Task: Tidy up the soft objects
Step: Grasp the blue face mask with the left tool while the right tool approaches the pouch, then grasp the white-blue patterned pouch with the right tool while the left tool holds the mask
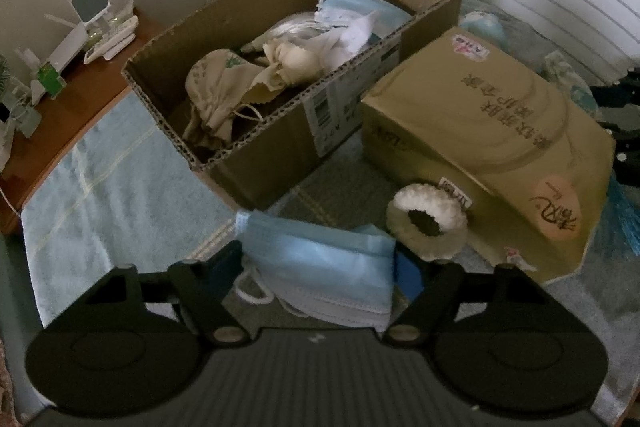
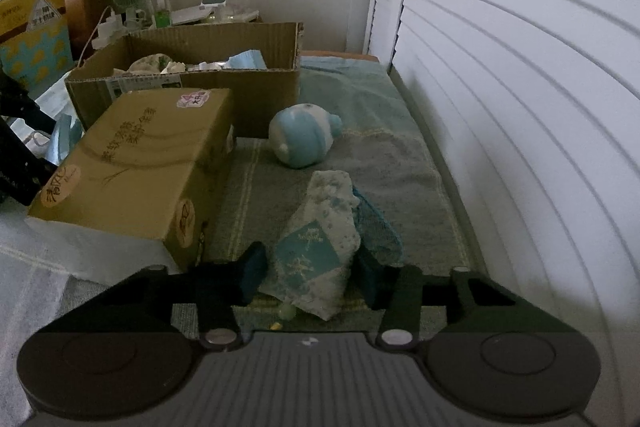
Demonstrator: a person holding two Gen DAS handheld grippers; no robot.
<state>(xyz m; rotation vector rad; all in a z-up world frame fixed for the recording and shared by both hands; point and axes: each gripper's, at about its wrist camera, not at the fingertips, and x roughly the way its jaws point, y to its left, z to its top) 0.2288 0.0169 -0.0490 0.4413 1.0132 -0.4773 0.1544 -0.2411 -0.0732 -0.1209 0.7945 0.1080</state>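
My left gripper [image 1: 320,267] is shut on a light blue face mask [image 1: 320,267], held above the towel in front of the open cardboard box [image 1: 256,155]. The box holds beige cloth bags, white items and more blue masks [image 1: 356,5]. A white fluffy scrunchie [image 1: 426,223] lies by the closed tan tissue carton [image 1: 492,131]. My right gripper [image 2: 310,267] is closed around a floral blue-and-white cloth pouch [image 2: 320,247] on the green towel [image 2: 400,163]. A blue-and-white round plush toy [image 2: 302,137] lies behind it. The open box [image 2: 240,87] and tan carton [image 2: 140,163] stand to its left.
A wooden bedside table [image 1: 68,95] with a router, small fan and bottles stands left of the box. White louvred shutters [image 2: 520,107] run along the right side. A light blue towel [image 1: 100,195] covers the left of the surface.
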